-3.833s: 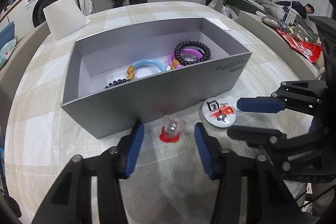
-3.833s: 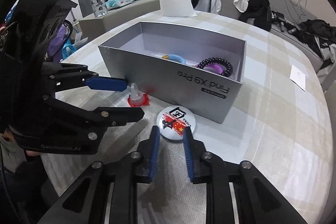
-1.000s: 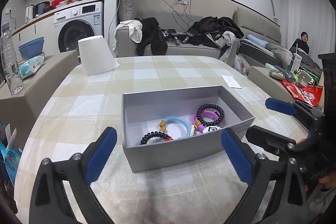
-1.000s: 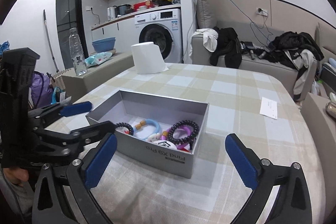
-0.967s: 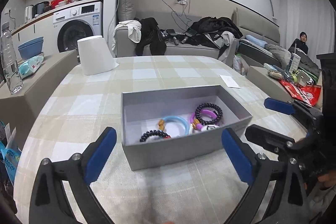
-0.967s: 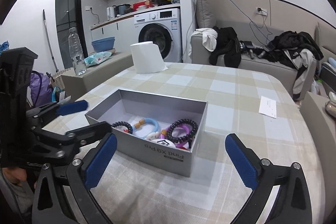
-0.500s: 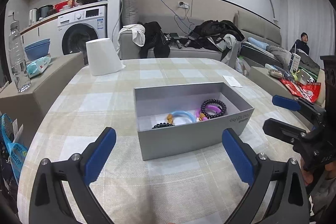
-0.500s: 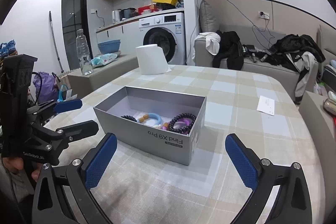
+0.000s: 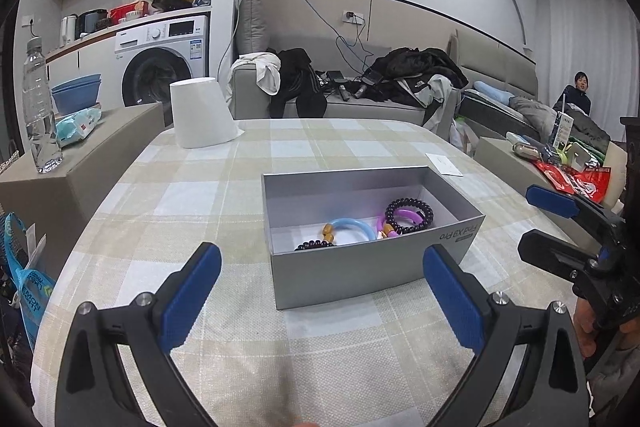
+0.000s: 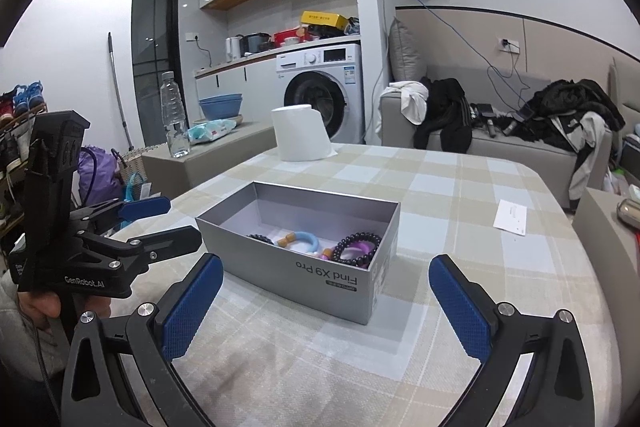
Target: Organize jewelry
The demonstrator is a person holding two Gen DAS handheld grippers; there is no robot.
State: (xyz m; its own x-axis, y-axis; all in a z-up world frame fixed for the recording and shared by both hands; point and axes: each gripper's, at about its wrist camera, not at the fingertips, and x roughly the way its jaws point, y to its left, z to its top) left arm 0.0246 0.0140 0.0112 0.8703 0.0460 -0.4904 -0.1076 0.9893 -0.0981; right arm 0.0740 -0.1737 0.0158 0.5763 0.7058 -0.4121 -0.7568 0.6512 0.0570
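Left gripper [image 9: 322,297] spread wide, empty; body marked "GenRobot.AI". Right gripper [image 10: 326,301] likewise spread, empty. Grey box [image 10: 304,277] printed "Find X9 Pro" sits on checked tablecloth [image 10: 460,195], holding the bracelets [image 9: 409,215].

Left gripper [image 9: 322,289]: black frame, blue textured pads [image 9: 191,295], silver screws. Right gripper [image 10: 325,301]: same build. "GenRobot.AI" in white on left body.

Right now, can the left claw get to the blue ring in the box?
Probably yes. The left claw is wide open and empty, the grey box has no lid, and the blue ring lies uncovered inside; only the near wall must be cleared.
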